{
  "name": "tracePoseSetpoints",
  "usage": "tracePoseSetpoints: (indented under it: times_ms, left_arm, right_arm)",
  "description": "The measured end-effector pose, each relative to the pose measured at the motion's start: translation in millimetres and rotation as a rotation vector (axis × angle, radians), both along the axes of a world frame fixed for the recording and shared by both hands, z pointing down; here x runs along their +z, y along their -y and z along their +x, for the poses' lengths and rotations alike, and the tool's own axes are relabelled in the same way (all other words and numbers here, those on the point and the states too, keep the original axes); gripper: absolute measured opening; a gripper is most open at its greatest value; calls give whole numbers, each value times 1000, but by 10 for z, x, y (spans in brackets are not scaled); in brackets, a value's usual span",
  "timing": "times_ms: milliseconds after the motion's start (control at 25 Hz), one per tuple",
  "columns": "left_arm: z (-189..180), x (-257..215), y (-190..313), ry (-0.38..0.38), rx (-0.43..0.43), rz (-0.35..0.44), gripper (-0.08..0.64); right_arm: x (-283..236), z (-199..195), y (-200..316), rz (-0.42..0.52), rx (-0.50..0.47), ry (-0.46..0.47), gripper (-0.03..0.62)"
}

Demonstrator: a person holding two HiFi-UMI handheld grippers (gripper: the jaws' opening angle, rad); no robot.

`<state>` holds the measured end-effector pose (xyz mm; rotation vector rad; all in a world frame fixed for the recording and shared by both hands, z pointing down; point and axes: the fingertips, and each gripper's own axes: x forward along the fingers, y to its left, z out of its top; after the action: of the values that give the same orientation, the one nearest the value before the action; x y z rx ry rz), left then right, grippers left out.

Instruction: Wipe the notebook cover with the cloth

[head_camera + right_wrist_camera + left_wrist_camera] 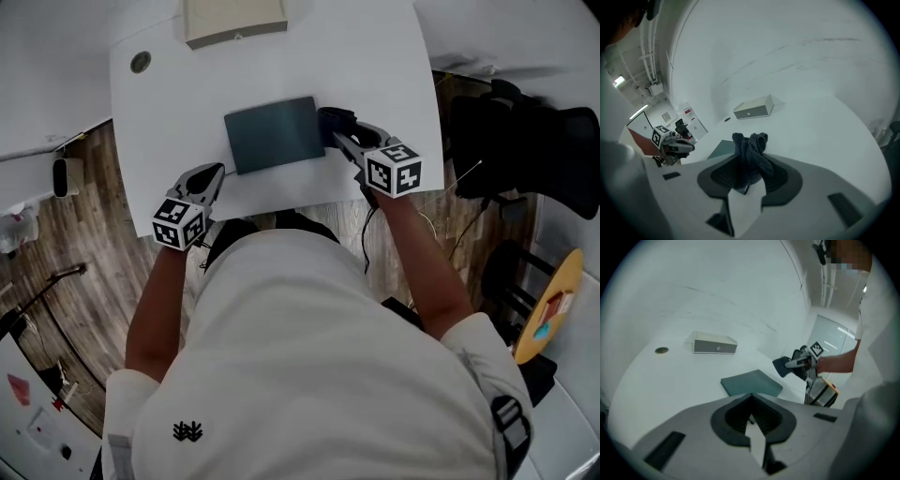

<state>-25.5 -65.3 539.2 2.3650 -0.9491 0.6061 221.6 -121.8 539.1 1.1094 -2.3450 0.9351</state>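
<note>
A dark teal notebook (275,134) lies flat and closed on the white table (169,103). My right gripper (334,133) hovers just off the notebook's right edge, shut on a bunched dark blue cloth (335,118). In the right gripper view the cloth (750,152) sticks up from between the jaws, with the notebook (720,148) behind it. My left gripper (214,174) sits at the table's front edge, left of the notebook and apart from it. Its jaws meet with nothing between them. In the left gripper view, the notebook (751,383) and the cloth (782,366) lie ahead.
A beige box (234,19) stands at the table's far edge, with a round cable hole (141,62) to its left. A black office chair (525,141) is off the table's right side, on wooden floor. A round yellow stool (548,305) is further right.
</note>
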Motion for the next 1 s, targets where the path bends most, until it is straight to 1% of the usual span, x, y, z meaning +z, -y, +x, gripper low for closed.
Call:
tracePoseSetpoints:
  times_ms: [120, 200, 280, 640, 1000]
  left_arm:
    - [-57, -223, -27, -81, -71, -2, 6]
    - [-81, -381, -43, -123, -95, 9, 6]
    - [-112, -535, -92, -144, -105, 26, 6]
    - [-323, -1045, -486, -184, -42, 89, 6]
    - [-458, -1220, -828, -197, 13, 131, 6]
  right_arm:
    - [-104, -67, -298, 16, 2, 0, 135]
    - [-213, -152, -470, 45, -14, -14, 135]
    - [-337, -234, -607, 74, -10, -17, 135]
    - [-878, -639, -1035, 183, 31, 11, 135]
    - [-1159, -844, -1507, 247, 75, 19, 135]
